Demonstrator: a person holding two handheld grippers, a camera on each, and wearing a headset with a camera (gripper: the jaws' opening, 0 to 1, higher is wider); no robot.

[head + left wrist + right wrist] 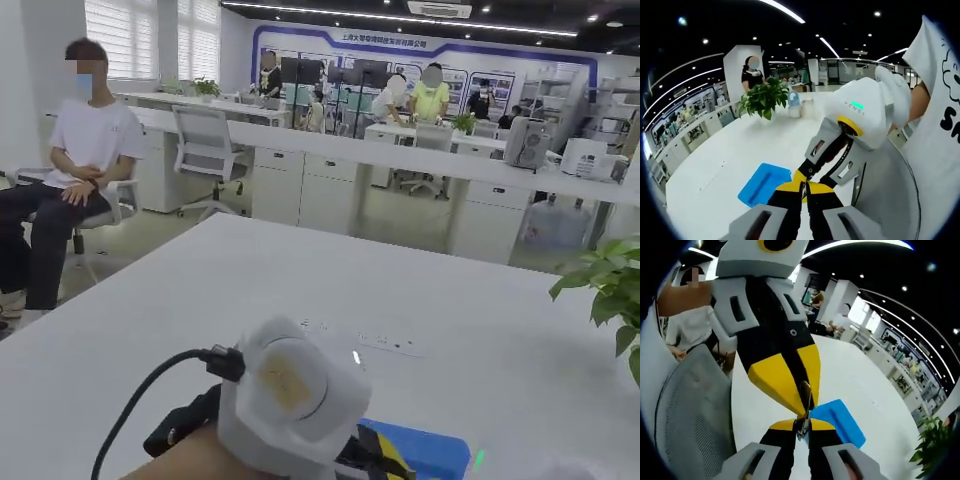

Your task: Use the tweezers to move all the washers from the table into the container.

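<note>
A: Where is the head view looking from?

B: It's sitting high over the near end of the table (300,300), facing forward across it into the office more than down. A hand-held gripper (385,462) is crowding its bottom edge.

A: And the two gripper views?

B: They're facing each other at very close range. The left one is looking along its jaws at the right hand-held gripper (801,179). The right one is looking at the left hand-held gripper (807,407).

A: What are they sharing?

B: All three are catching the blue mat (765,184) and the potted plant (932,445).
</note>
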